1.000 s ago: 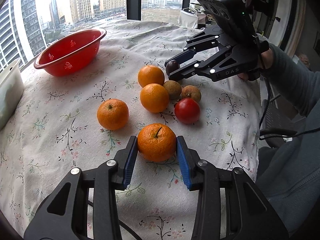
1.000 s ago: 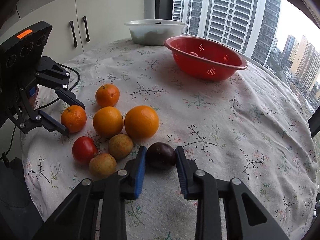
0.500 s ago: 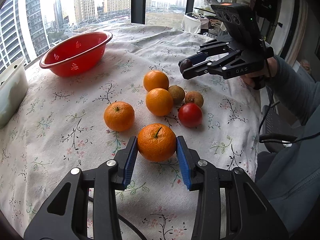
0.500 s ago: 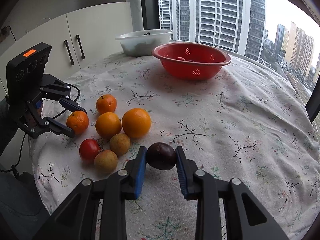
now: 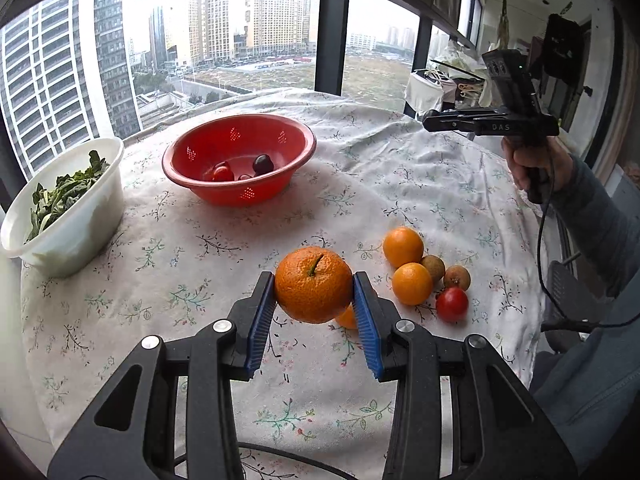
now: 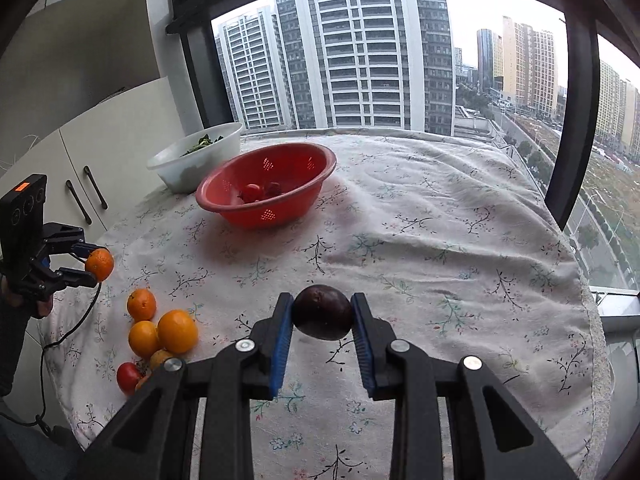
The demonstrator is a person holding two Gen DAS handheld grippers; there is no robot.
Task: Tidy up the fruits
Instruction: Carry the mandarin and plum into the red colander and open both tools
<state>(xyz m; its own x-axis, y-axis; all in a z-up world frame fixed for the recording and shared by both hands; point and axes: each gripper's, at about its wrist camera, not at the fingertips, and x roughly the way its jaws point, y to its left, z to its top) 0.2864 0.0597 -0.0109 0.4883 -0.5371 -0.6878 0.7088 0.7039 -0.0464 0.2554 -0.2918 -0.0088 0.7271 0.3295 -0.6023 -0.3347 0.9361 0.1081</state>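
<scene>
My left gripper (image 5: 314,294) is shut on a stemmed orange mandarin (image 5: 313,284) and holds it above the table; it also shows in the right wrist view (image 6: 90,268). My right gripper (image 6: 322,314) is shut on a dark purple fruit (image 6: 322,312), lifted above the cloth; it appears edge-on in the left wrist view (image 5: 430,124). A red colander (image 5: 240,160) (image 6: 268,188) holds a red fruit and a dark one. Several oranges (image 5: 403,247), small brown fruits (image 5: 456,277) and a red tomato (image 5: 451,304) lie in a cluster (image 6: 172,330).
A white bowl of leafy greens (image 5: 72,208) (image 6: 196,156) stands beside the colander. A floral cloth (image 6: 440,248) covers the round table. Windows run behind it and white cabinets (image 6: 88,152) stand at the left of the right wrist view.
Both grippers have risen off the table with their fruit. The mandarin and the dark fruit now hang well above the cloth, and the colander sits more central in both views.
</scene>
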